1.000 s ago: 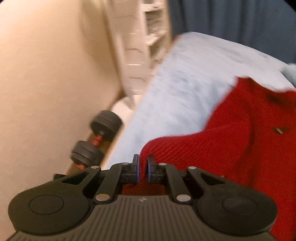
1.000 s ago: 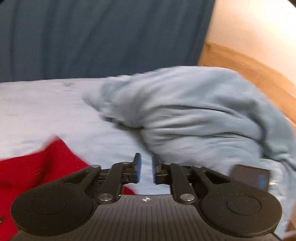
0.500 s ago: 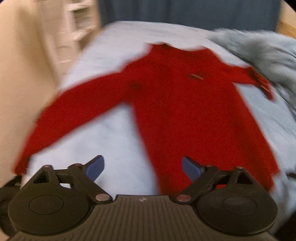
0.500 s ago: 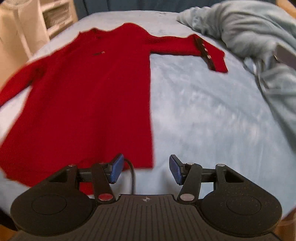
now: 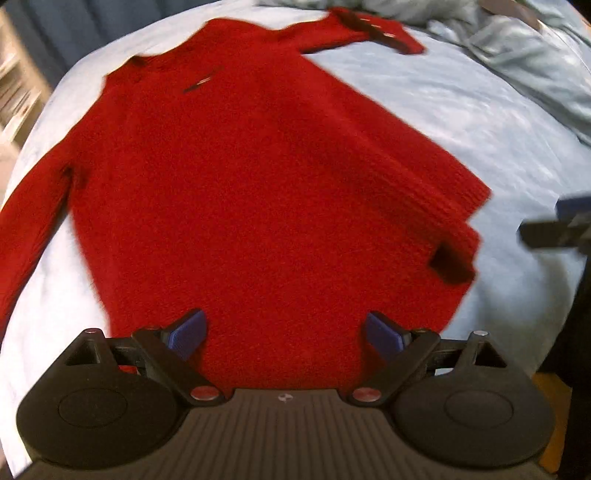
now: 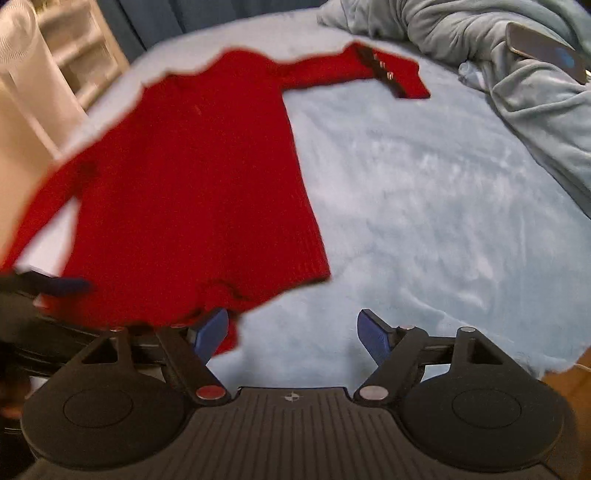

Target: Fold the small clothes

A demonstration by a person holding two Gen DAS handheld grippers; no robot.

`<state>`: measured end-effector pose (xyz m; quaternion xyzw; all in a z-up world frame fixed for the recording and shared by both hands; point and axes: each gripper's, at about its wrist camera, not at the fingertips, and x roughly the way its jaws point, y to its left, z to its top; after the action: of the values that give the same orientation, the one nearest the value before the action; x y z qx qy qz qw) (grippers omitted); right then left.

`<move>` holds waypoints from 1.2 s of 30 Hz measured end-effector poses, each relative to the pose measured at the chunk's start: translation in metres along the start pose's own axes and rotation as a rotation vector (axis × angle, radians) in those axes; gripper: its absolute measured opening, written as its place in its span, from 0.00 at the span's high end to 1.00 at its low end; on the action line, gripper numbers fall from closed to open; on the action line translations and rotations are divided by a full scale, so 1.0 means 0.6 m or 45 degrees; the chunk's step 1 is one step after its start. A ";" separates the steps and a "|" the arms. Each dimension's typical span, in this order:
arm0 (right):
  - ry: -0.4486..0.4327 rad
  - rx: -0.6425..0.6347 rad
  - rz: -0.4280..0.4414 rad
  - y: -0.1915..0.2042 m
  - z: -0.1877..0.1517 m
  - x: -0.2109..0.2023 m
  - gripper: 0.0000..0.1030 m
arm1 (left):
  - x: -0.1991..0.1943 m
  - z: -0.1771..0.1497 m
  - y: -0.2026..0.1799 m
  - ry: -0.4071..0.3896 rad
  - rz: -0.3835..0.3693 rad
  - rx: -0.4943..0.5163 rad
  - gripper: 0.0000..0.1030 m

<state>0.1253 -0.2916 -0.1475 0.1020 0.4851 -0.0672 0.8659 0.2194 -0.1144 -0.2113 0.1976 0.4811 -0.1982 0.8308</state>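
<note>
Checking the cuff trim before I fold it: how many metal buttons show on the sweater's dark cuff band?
3, in a row along the dark cuff band of the red sweater, on the far sleeve near the rumpled blanket. The other cuff is out of view.

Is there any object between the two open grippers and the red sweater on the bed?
Nothing visible. The red sweater lies flat; the open left gripper is at its hem, and the open right gripper is at its hem corner.

Place: a home bedroom.
Bed: pale blue fleece sheet (image 6: pixel 424 206) covers it.
Duvet: rumpled grey-blue duvet (image 6: pixel 517 74) on the bed's far right.
Curtain: dark blue curtain (image 6: pixel 177 14) behind the bed.
Shelves: white shelving (image 6: pixel 77 55) left of the bed.
</note>
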 end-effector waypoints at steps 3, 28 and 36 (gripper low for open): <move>-0.059 -0.135 -0.010 0.023 -0.005 0.026 0.24 | -0.016 -0.009 0.039 -0.009 0.030 -0.119 0.07; -0.299 0.152 -0.203 -0.111 0.161 0.095 0.19 | -0.020 -0.058 0.021 -0.017 0.109 -0.077 0.01; -0.146 -0.005 -0.015 -0.081 0.098 0.057 0.19 | 0.002 0.015 0.067 -0.075 0.325 -0.160 0.01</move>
<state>0.1813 -0.3533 -0.1524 0.0935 0.4355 -0.0773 0.8920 0.2471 -0.0855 -0.2025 0.1987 0.4390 -0.0663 0.8737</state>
